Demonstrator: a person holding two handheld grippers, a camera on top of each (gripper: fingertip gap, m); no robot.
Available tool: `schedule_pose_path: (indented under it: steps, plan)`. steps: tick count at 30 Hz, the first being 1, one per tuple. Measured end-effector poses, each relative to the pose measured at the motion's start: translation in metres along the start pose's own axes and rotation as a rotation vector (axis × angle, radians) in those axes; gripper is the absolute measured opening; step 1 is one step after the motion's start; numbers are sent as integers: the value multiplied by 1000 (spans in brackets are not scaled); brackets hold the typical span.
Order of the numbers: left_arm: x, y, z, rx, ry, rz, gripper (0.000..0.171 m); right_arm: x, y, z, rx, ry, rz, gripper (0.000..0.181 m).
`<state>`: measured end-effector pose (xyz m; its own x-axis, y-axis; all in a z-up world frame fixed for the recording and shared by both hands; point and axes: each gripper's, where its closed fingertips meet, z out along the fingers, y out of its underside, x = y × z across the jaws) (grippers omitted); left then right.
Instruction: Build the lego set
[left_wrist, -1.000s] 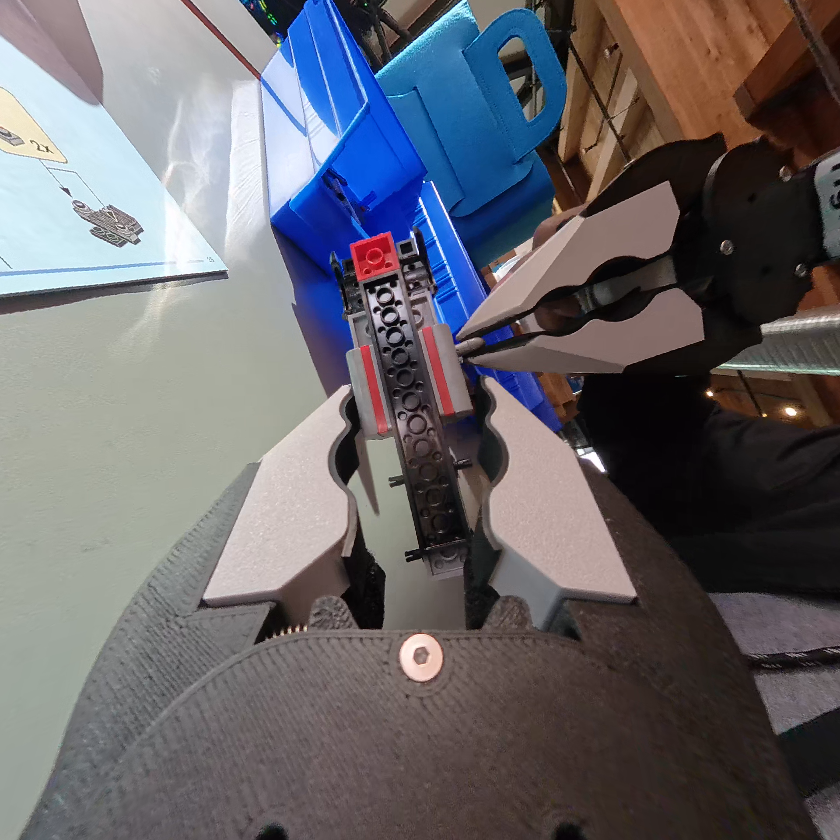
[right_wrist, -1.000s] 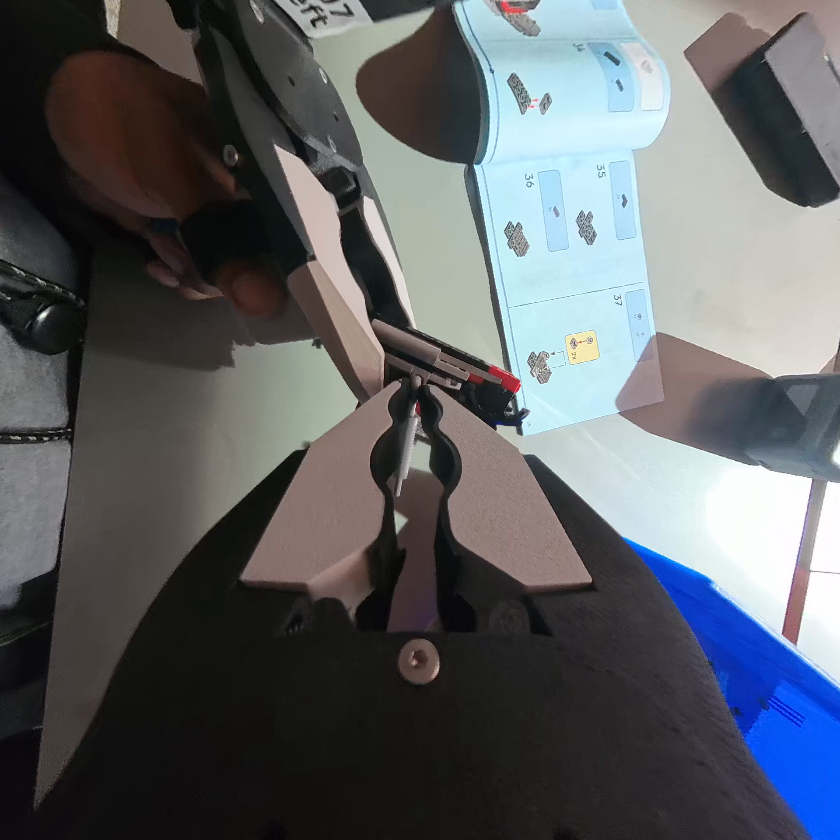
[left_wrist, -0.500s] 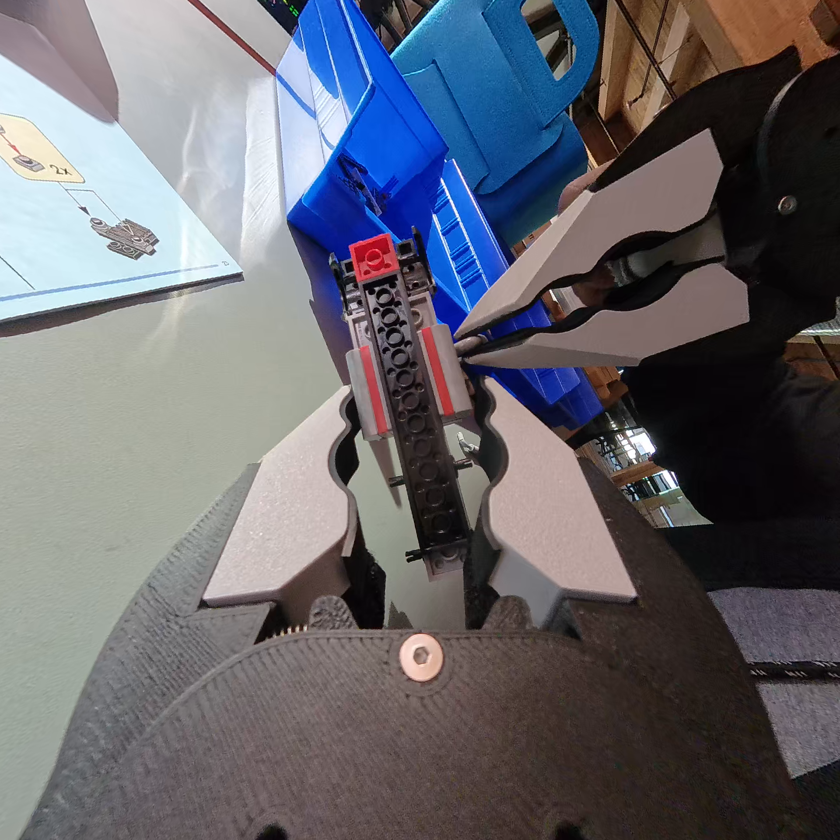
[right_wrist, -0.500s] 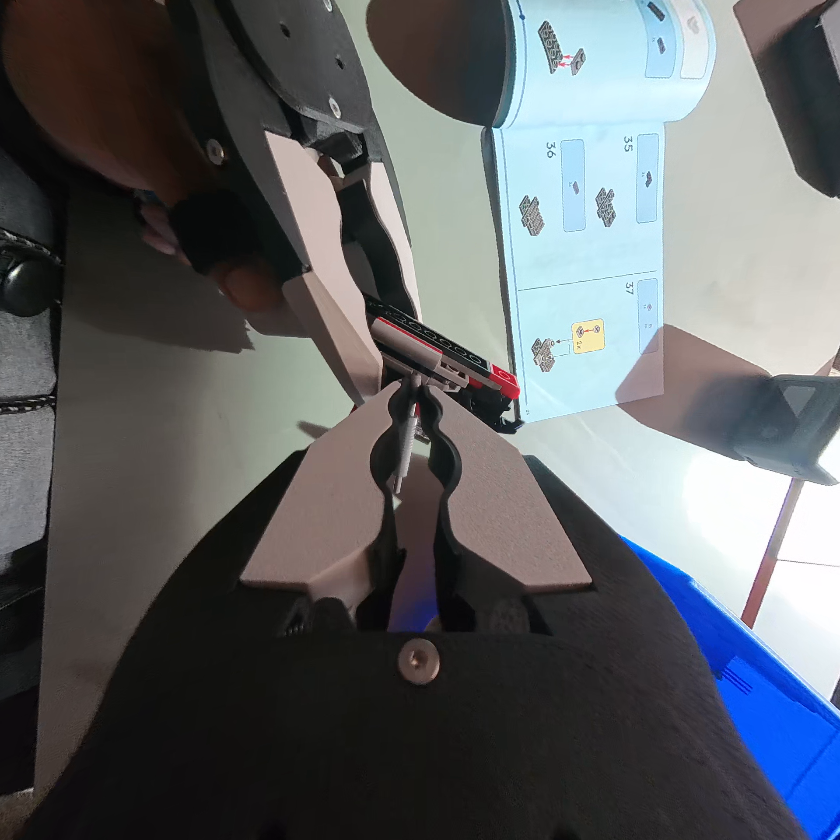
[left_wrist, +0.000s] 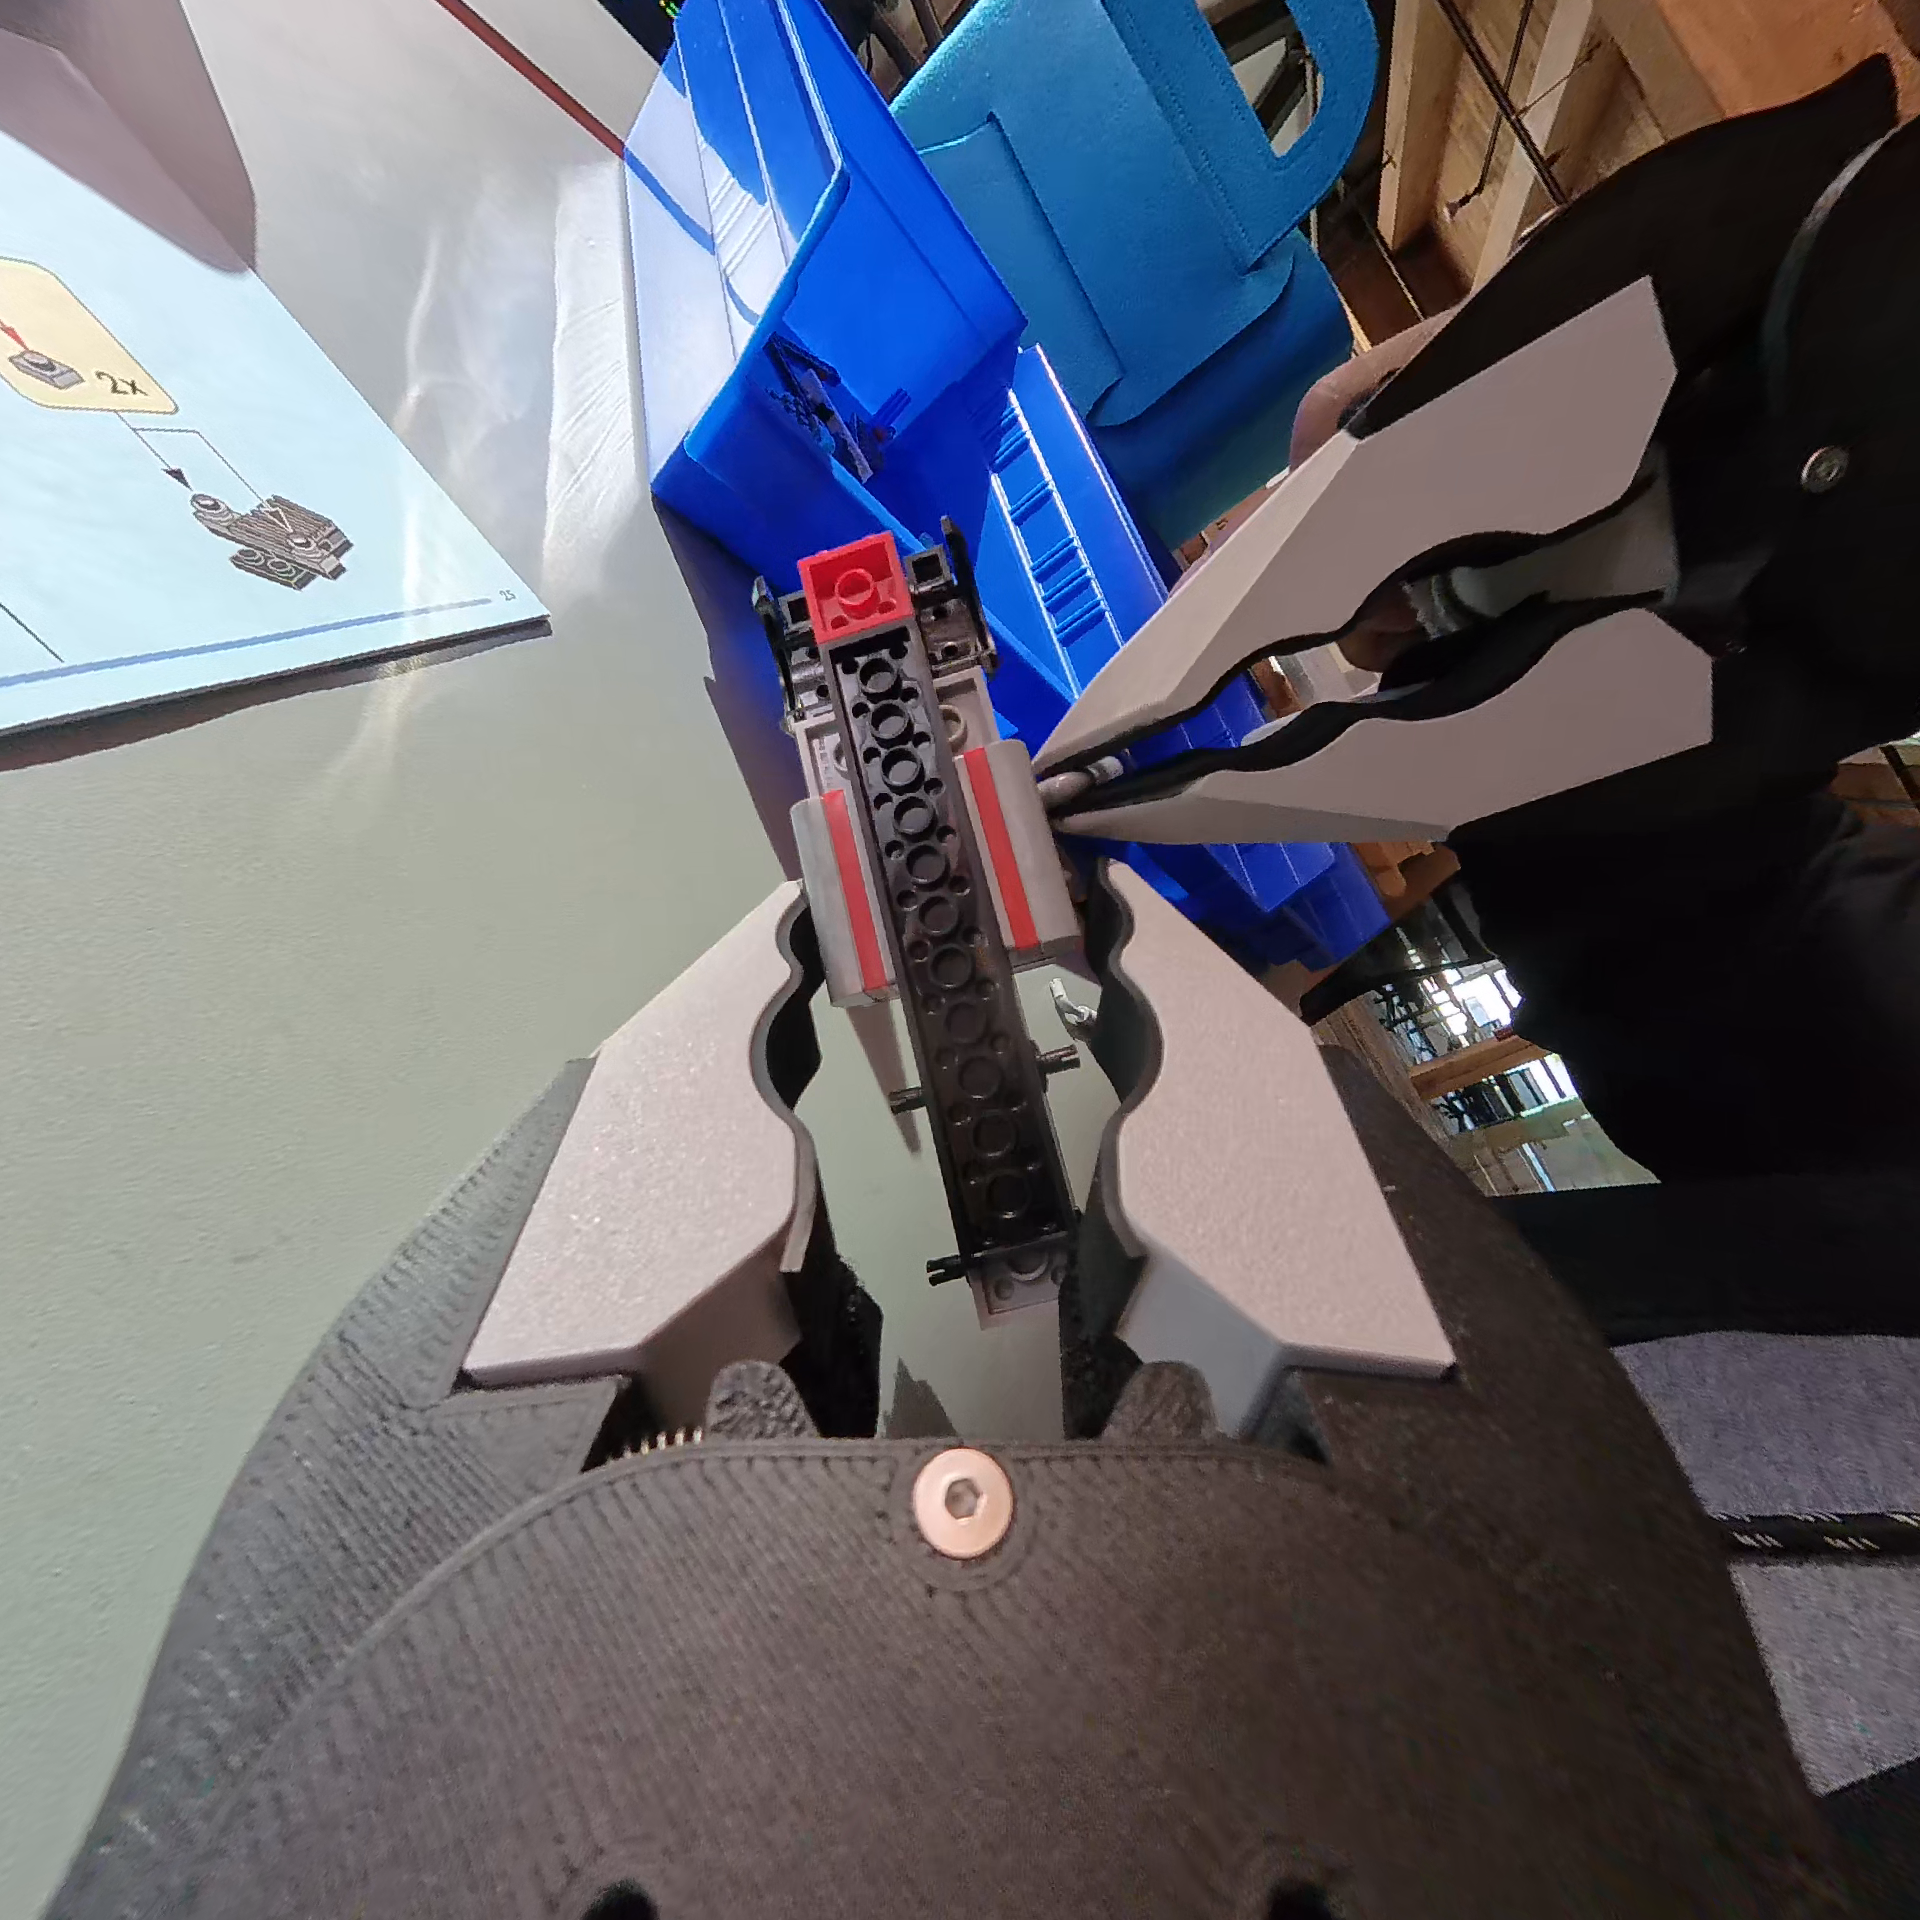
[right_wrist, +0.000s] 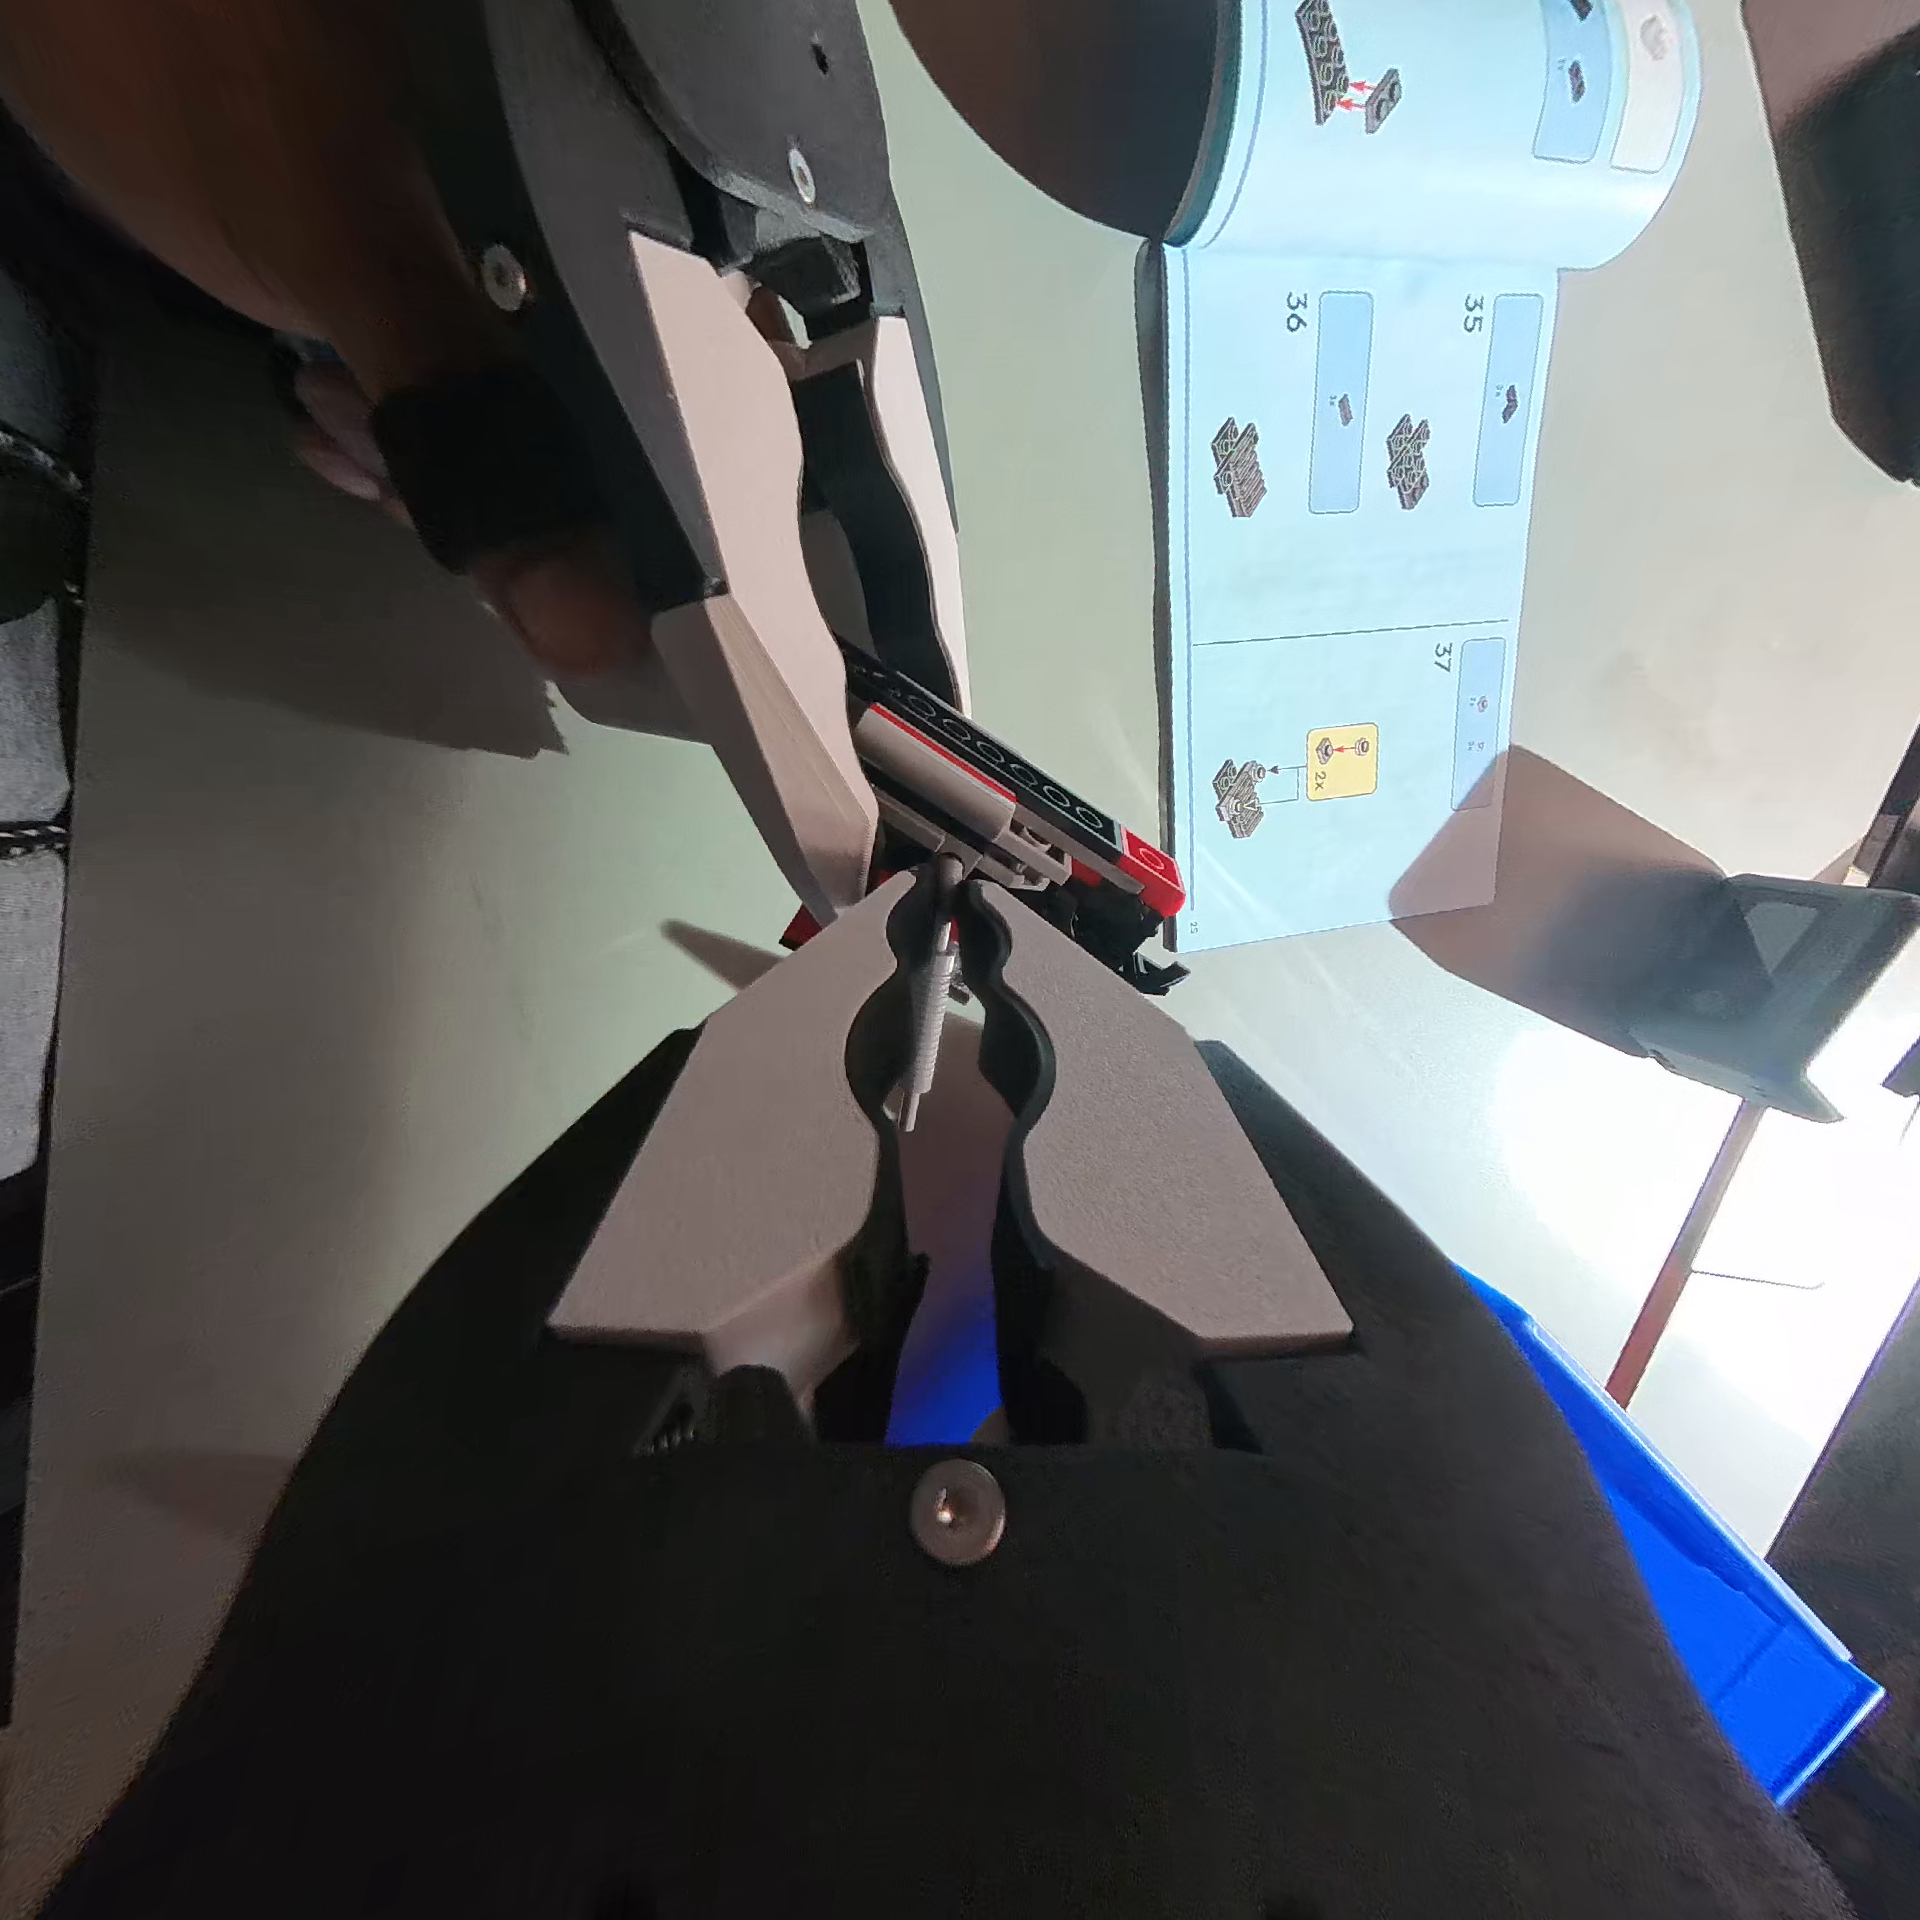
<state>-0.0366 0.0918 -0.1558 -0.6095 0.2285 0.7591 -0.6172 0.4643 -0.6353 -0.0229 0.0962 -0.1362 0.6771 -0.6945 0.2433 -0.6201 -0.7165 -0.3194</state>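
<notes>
Two hand-held grippers meeting at one lego build, both clamped. Left hand-held gripper (left_wrist: 948, 925) closed on lego build (left_wrist: 914, 831), gripped at its grey side blocks, held up off the bench (left_wrist: 312, 1039). Long narrow black plate with rows of round holes, underside toward left wrist camera; grey blocks with red stripes on both flanks near the middle; single red brick (left_wrist: 854, 596) at far end, flanked by small black clip pieces; thin black pins sticking out sideways at near end. Right hand-held gripper (right_wrist: 940, 883) pinched on thin grey rod piece (right_wrist: 930, 997), rod lying along the slot between its fingers, far tip touching grey block on the build's side. In left wrist view, right hand-held gripper (left_wrist: 1060, 800) coming in from right, tips against right grey block. Open light-blue instruction booklet (right_wrist: 1351, 540) flat on bench, far side, just beyond the build. Blue plastic bin (left_wrist: 852, 343) far behind build, blue felt bag (left_wrist: 1122, 208) beside it.
</notes>
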Motion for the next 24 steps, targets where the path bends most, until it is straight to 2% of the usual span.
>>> schedule_pose_path:
  steps: [7,15,20,24]
  plan:
    - [-5,-1,-1,6,-47,30,51,1,-1,4,34,10,52,5]
    - [-9,-4,-3,31,-99,74,50,4,-4,5,119,17,252,5]
    - [-4,-4,-3,28,-58,60,50,2,-4,2,139,9,167,5]
    - [-2,-3,-2,20,-42,59,50,1,-2,1,134,20,18,5]
